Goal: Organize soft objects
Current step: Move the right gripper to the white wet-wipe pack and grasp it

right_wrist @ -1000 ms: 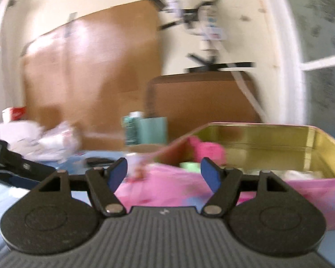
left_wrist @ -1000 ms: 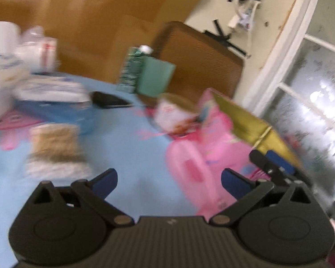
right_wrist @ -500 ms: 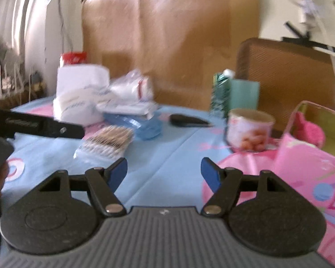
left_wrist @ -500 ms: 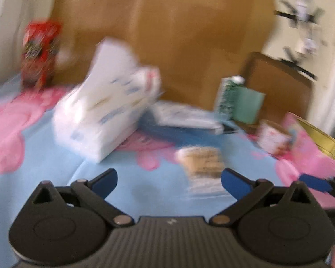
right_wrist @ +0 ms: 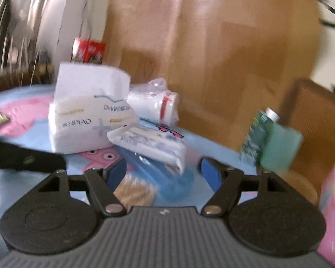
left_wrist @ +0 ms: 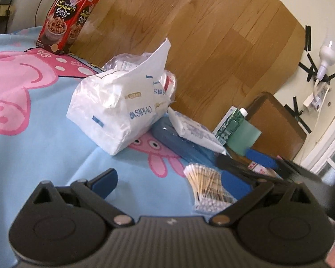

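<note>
Lay just ahead of the right gripper [right_wrist: 163,172], jaws spread and empty: cotton swab pack [left_wrist: 208,186], on the blue cloth [left_wrist: 44,147], long axis running away from camera; sat right of the left gripper [left_wrist: 167,183], likewise agape; probably the right's to take.

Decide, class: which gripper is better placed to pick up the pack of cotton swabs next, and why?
Probably the right gripper: its open jaws sit directly over the cotton swabs. The left gripper, also open, has them off beside its right finger.
</note>
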{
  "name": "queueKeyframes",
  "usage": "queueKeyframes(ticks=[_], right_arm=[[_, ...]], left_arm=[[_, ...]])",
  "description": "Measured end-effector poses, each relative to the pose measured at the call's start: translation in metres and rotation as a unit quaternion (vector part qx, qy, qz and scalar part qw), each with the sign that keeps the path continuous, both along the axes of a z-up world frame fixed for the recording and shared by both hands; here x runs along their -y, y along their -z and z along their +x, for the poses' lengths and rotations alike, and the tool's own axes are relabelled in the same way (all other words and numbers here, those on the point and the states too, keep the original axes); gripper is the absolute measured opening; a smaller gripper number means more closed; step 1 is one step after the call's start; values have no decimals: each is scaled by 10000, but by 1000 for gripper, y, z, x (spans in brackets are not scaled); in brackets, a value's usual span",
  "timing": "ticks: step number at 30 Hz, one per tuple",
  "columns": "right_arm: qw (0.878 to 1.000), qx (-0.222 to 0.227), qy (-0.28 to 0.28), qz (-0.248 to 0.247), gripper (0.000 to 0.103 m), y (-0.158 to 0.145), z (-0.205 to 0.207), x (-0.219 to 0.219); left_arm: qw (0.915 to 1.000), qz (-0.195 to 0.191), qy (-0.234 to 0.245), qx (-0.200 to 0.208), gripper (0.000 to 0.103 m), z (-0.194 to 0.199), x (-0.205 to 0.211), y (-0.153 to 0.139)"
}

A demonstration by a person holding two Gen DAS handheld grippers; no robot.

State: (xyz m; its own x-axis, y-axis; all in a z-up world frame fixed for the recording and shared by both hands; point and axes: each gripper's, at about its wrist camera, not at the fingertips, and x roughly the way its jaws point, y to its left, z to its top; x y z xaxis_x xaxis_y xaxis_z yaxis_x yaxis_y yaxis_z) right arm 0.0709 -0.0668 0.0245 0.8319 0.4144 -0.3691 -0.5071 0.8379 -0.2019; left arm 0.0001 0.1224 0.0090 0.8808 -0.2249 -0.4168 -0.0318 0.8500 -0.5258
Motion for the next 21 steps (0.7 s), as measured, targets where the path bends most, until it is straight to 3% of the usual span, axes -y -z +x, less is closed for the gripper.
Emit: queueKeyframes(ticks=[6,7,9,10,17,21], right_arm=[[9955,155,-256,-897,76,10,39,-48],[9942,181,-329,-1010,65,12,41,-52],[9920,290,-414,-1155,32,13,40,-55],[9922,377,-415,-1112,31,10,37,-52],[9996,-18,142,254,15,-20,23,13],[9866,-666,477,1413,14,-27,-5,79]], left_arm=[[9995,-262,-106,135,103,-4,-9,2],[9994,-288,-106,152,103,-4,-10,3],[9993,-333,-69,176,103,-4,-10,2],[9992,-355,-29,204,103,-4,-11,2],[9989,-435,-39,160,103,-3,-13,4],[9989,-442,-45,151,103,-3,-13,4]])
